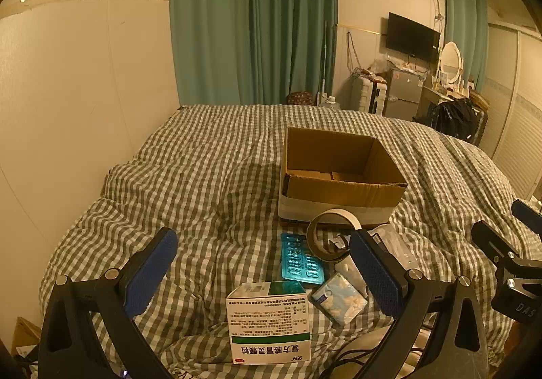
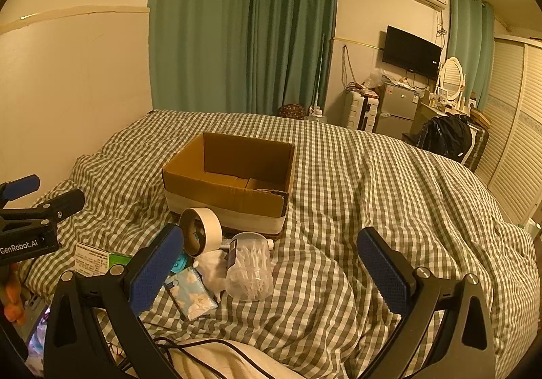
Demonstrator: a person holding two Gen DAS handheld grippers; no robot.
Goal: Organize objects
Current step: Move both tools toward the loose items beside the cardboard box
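Checked bedding (image 1: 210,175) lies beneath both grippers, each levelled forward. Left gripper (image 1: 264,274) gapes wide, medicine box (image 1: 269,321) between its fingers (possibly not touching). Right gripper (image 2: 271,270) is also wide, swab jar (image 2: 250,270) just ahead-left.

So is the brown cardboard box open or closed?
Open. The brown cardboard box has no lid or flaps over its top, and both views show its inside walls. Most of its floor is hidden.

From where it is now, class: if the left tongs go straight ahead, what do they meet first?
Probably the white medicine box, lying on the checked bedspread between the open left tongs; the blister pack lies beyond. Depth is uncertain.
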